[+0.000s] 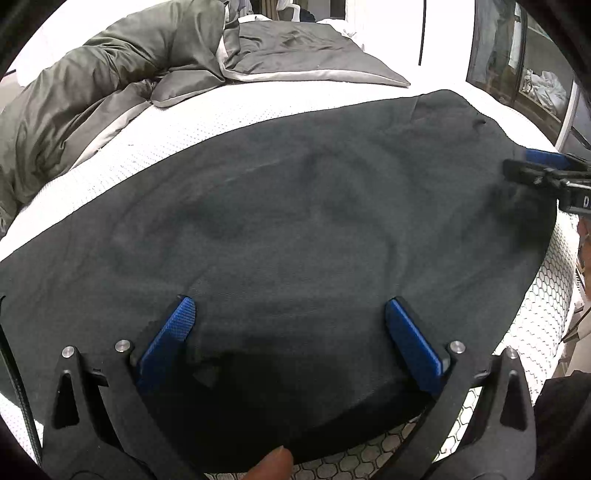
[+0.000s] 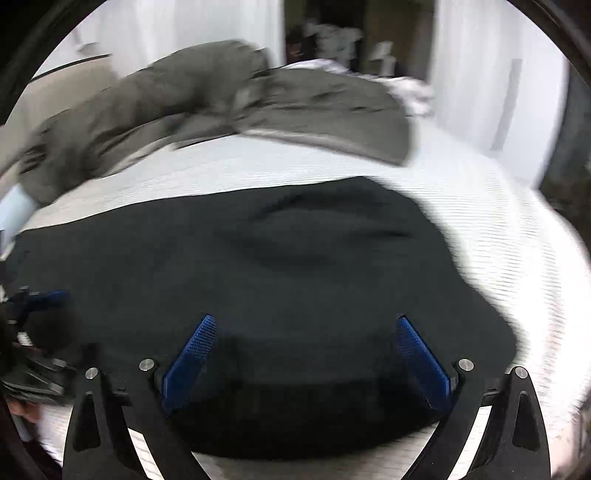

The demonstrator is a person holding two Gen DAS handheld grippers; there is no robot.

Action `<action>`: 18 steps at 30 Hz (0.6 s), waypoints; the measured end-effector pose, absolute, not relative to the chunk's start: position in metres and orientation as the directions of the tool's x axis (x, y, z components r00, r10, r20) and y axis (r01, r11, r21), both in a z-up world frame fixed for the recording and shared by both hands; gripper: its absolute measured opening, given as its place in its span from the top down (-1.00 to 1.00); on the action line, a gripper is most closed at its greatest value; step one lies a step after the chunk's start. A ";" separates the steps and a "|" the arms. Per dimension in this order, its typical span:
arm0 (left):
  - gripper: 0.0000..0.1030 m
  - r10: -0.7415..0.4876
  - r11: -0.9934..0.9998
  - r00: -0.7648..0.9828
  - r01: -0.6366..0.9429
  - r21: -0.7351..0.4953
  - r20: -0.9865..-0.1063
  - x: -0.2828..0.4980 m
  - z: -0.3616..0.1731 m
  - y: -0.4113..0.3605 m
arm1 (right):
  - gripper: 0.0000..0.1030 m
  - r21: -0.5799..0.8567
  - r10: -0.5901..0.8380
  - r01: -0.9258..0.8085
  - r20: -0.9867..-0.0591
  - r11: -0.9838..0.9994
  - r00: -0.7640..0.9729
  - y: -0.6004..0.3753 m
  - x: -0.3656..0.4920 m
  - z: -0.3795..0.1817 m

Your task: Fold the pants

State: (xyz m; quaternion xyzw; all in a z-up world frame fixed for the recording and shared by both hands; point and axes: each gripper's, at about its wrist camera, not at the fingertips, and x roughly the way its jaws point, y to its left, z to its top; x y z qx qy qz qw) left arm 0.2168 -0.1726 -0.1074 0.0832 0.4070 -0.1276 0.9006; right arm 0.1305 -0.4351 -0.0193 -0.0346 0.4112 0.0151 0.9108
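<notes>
The black pants [image 1: 295, 221] lie flat on the white mattress [image 1: 155, 136] (gray duvet [image 1: 110, 74] behind), under the spread-apart left gripper [image 1: 291, 325] and right gripper [image 2: 306, 339].

A bedroom in a private home: a bed with a white, honeycomb-textured mattress cover [image 1: 546, 295] fills both views, a rumpled olive-grey duvet [image 1: 110, 81] heaped at its far side beside a matching grey pillow [image 1: 314, 55]. Dark pants [image 1: 295, 221] lie spread across the mattress. Beyond the bed stand pale walls, a doorway [image 2: 354, 33] (its contents too blurred to make out) and a glass-fronted cabinet [image 1: 524, 74] holding light-coloured fabric.
</notes>
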 end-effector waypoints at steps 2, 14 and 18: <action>-1.00 -0.162 0.954 0.639 0.297 0.046 -0.752 0.217 -0.108 -0.172 | -0.93 -0.016 0.056 -0.111 -0.787 0.994 0.615 -0.412 0.146 -0.033; -0.99 -0.166 0.951 0.628 0.306 0.044 -0.760 0.217 -0.098 -0.170 | -0.97 -0.092 0.033 -0.202 -0.841 0.975 0.540 -0.442 0.107 -0.053; -0.99 -0.245 0.945 0.650 0.326 -0.028 -0.719 0.216 -0.076 -0.173 | -0.98 -0.039 0.060 -0.162 -0.824 0.986 0.563 -0.459 0.096 -0.043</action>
